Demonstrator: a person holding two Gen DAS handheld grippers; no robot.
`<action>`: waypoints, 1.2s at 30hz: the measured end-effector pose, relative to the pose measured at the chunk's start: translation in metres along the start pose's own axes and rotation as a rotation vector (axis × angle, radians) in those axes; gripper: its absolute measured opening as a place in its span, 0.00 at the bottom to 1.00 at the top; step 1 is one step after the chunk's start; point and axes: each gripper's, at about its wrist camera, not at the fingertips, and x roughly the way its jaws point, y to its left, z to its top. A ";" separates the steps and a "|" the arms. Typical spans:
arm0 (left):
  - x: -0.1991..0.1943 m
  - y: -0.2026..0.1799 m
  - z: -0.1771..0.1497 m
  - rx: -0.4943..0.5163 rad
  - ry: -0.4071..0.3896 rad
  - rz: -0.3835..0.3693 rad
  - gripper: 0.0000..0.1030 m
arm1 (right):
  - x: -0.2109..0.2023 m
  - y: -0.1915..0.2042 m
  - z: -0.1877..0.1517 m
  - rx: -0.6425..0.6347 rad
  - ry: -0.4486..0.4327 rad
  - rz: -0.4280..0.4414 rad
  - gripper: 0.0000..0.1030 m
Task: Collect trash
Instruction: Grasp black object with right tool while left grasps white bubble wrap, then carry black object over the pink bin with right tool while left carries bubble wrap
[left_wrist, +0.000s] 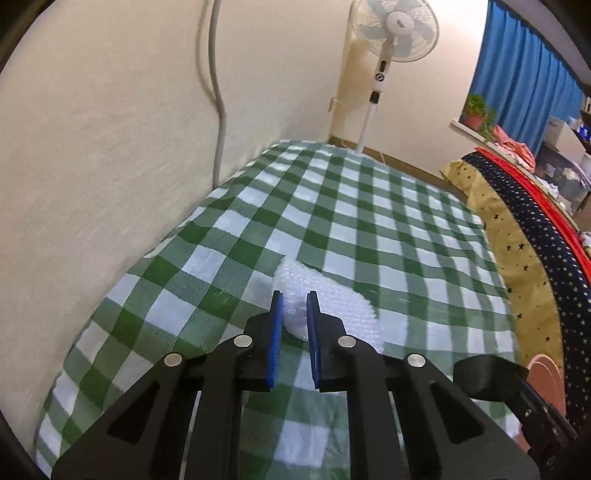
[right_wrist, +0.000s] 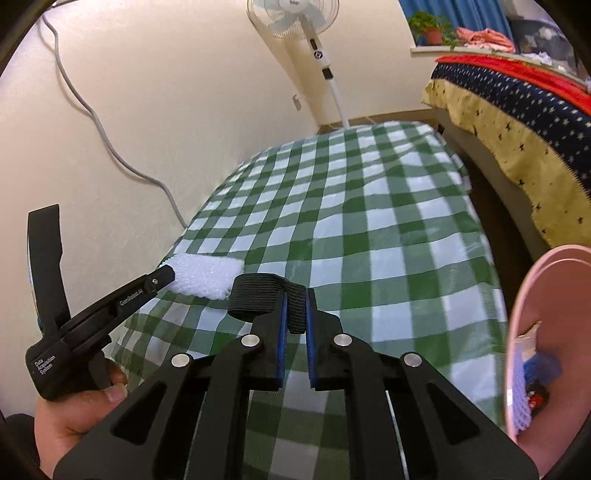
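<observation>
A white piece of bubble wrap hangs just over the green checked tablecloth, and my left gripper is shut on its near edge, the blue pads pressing the plastic. The right wrist view shows that same left gripper from the side, a hand around its handle and the bubble wrap at its tip. My right gripper is shut on a black ribbed strap, which curls in a loop to the left of the fingers, above the cloth.
A pink bin at the table's right edge holds a white foam net and small blue and red scraps. A wall with a grey cable runs along the left. A standing fan and a star-patterned bed lie beyond.
</observation>
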 end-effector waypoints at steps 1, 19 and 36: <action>-0.004 -0.001 0.000 0.005 -0.004 -0.005 0.12 | -0.007 0.000 0.000 -0.002 -0.009 -0.009 0.09; -0.094 -0.038 -0.026 0.124 -0.077 -0.107 0.12 | -0.118 -0.012 -0.003 -0.037 -0.137 -0.128 0.09; -0.129 -0.077 -0.051 0.212 -0.099 -0.215 0.12 | -0.203 -0.058 -0.011 0.025 -0.231 -0.251 0.09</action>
